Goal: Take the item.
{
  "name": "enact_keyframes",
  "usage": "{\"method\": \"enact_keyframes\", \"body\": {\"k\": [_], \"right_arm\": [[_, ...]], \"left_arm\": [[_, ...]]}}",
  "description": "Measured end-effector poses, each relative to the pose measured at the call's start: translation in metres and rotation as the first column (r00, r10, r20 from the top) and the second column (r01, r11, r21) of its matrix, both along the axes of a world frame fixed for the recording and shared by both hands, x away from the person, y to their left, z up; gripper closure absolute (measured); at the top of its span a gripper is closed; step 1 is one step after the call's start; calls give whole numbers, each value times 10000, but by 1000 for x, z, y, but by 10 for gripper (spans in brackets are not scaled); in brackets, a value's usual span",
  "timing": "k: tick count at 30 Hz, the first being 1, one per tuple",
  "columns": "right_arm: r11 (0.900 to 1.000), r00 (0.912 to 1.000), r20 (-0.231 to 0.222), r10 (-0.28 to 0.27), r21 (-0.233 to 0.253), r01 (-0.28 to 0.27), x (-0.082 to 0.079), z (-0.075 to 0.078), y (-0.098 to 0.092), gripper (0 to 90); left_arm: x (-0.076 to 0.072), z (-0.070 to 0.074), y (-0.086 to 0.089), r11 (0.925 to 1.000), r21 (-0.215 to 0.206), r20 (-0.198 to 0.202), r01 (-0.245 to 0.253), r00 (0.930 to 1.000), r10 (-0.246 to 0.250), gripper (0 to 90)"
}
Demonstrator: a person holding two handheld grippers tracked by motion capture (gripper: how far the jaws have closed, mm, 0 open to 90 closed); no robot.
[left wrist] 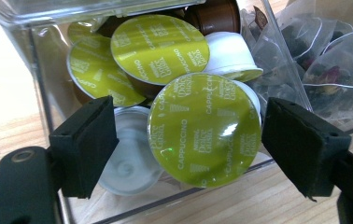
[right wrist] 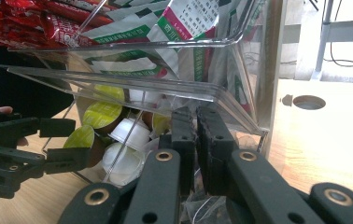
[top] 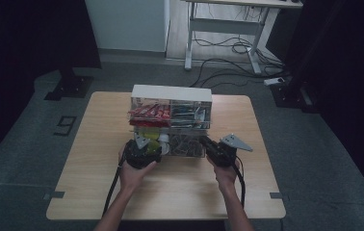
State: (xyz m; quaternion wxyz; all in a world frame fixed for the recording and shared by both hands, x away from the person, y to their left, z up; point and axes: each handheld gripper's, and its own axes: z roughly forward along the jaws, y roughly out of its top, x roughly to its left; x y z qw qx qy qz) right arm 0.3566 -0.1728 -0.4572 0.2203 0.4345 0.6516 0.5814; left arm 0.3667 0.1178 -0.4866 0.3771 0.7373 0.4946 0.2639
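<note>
The left gripper (left wrist: 188, 144) is spread wide around a green-lidded coffee capsule (left wrist: 205, 128) at the front of the clear organiser's (top: 171, 115) lower left bin, seemingly lined up to pinch it by its rim. The right gripper (right wrist: 195, 140) has its jaws pressed together, empty, at the lower right bin of tea bags (left wrist: 324, 60), perhaps steadying the box on the table (top: 98, 144)

I see lime-green foil-lidded coffee capsules (left wrist: 204, 128) with white lettering, glossy red sachets (right wrist: 34, 21), and green-and-white paper packets (right wrist: 184, 23).
</note>
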Motion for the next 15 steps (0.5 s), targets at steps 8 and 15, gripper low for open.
{"method": "enact_keyframes", "body": {"k": [8,15], "right_arm": [[10000,10000,-13,-20,-12,20,0,-1,0,847],[10000,10000,-28,-48,-23,48,0,-1,0,847]], "left_arm": [[-4,-1,-3,10000,53,186,-66,9998,65,285],[-5,0,-4,9999,-45,116,110,9999,-109,375]]}}
